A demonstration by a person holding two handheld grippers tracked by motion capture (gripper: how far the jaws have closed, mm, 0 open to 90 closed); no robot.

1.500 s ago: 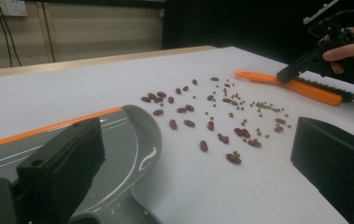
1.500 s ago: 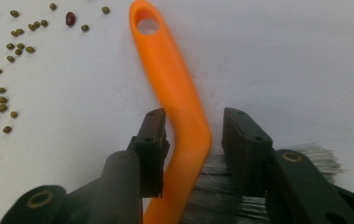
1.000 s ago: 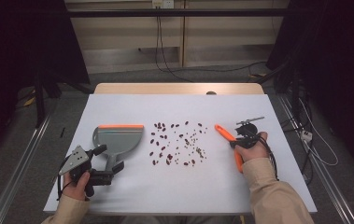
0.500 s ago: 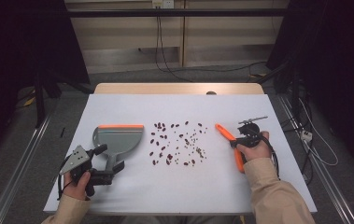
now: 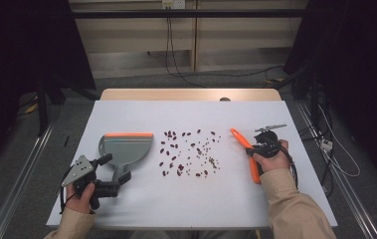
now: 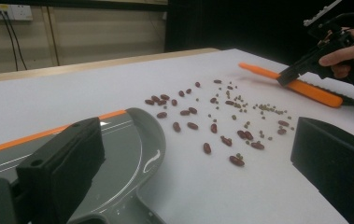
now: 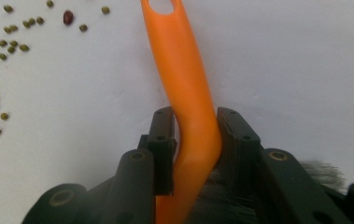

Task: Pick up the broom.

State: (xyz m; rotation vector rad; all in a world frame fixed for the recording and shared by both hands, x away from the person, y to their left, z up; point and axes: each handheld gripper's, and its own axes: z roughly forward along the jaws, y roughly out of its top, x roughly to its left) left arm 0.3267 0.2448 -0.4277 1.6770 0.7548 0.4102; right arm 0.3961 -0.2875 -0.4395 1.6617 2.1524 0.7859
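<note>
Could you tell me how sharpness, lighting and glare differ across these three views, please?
High view: even light on the white table, dark surroundings, beans small but distinct. Left gripper view: its own near jaws are soft, and a bright glint sits on the grey dustpan. Right gripper view: the orange brush handle is sharp, the bristles at bottom right blurred.

Lab: black curtains (image 5: 22, 59), trailing cables (image 5: 176, 55)

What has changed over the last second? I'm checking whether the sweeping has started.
Hardly anything. The right gripper stays clamped on the orange brush, which lies on the table as before. The left gripper remains open by the dustpan handle, and the scattered beans have not moved.
</note>
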